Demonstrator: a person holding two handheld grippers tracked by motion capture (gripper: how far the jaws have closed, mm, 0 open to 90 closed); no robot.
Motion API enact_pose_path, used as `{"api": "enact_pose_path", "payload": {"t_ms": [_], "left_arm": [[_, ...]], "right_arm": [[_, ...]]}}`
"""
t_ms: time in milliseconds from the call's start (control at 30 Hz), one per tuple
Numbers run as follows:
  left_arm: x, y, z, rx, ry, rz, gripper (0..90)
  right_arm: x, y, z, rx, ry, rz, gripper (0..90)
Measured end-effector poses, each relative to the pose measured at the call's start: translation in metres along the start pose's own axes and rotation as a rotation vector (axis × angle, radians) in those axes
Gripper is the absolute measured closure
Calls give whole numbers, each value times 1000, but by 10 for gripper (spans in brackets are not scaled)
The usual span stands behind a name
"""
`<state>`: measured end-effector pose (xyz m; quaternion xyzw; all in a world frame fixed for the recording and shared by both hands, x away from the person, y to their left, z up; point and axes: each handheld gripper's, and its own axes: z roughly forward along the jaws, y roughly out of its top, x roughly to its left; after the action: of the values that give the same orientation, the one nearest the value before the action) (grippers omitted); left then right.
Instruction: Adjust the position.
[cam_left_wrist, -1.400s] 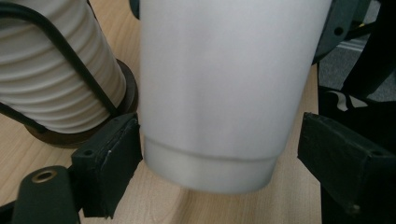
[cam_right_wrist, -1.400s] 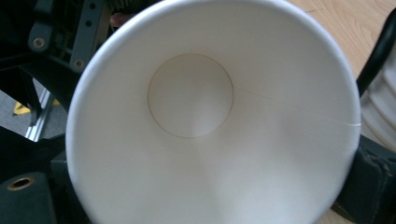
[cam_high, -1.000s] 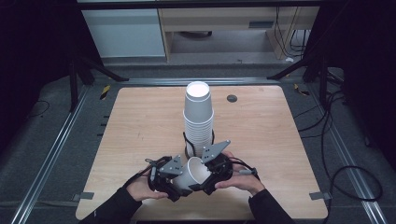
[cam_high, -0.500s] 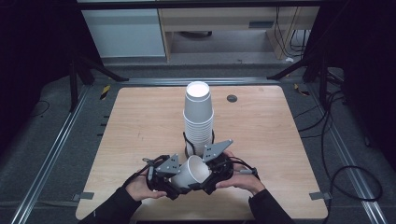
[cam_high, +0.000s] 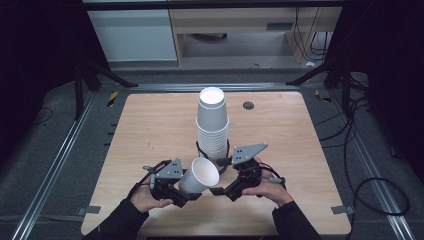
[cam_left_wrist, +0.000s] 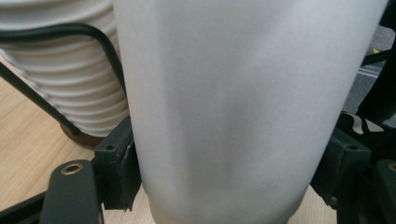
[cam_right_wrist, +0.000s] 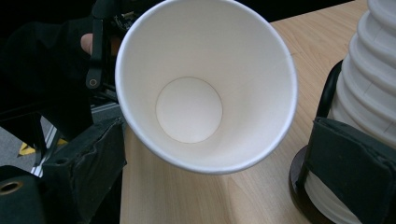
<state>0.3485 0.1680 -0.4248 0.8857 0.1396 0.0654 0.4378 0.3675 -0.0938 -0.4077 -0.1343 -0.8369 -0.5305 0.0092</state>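
Observation:
A single white paper cup (cam_high: 200, 175) lies tilted near the table's front, its mouth turned toward the right. My left gripper (cam_high: 182, 189) is shut on its lower wall. Its jaws have just been closing with the cup between them, and both pads (cam_left_wrist: 119, 168) press the cup wall (cam_left_wrist: 229, 107). My right gripper (cam_high: 223, 176) stands open just right of the cup mouth (cam_right_wrist: 189, 109), its pads (cam_right_wrist: 88, 163) spread wider than the rim. A tall stack of white cups (cam_high: 212, 125) stands upright in a black wire holder just behind both grippers.
A small dark round disc (cam_high: 248, 105) lies on the wooden table (cam_high: 150, 125) at the back right. The stack's dark base (cam_right_wrist: 299, 186) sits close to my right gripper's jaw. Metal rails and loose cables (cam_high: 370, 185) run along the table's sides.
My right gripper has drawn back to the right and slightly up, away from the cup. The cup stays in my left gripper, which has hardly moved.

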Motion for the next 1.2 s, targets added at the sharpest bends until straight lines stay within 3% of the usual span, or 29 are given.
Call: {"api": "enact_pose_path", "payload": {"t_ms": [233, 433, 767, 1200], "left_arm": [[-9, 4, 7, -37, -3, 5, 227], [-16, 6, 15, -24, 0, 21, 227], [-17, 6, 18, -12, -5, 15, 228], [-16, 7, 15, -33, -7, 13, 225]], "right_arm": [[2, -2, 10, 14, 20, 6, 48], [3, -2, 15, 11, 47, 14, 45], [4, -3, 18, 1, 53, 17, 62], [4, -2, 14, -20, 57, 27, 98]]}}
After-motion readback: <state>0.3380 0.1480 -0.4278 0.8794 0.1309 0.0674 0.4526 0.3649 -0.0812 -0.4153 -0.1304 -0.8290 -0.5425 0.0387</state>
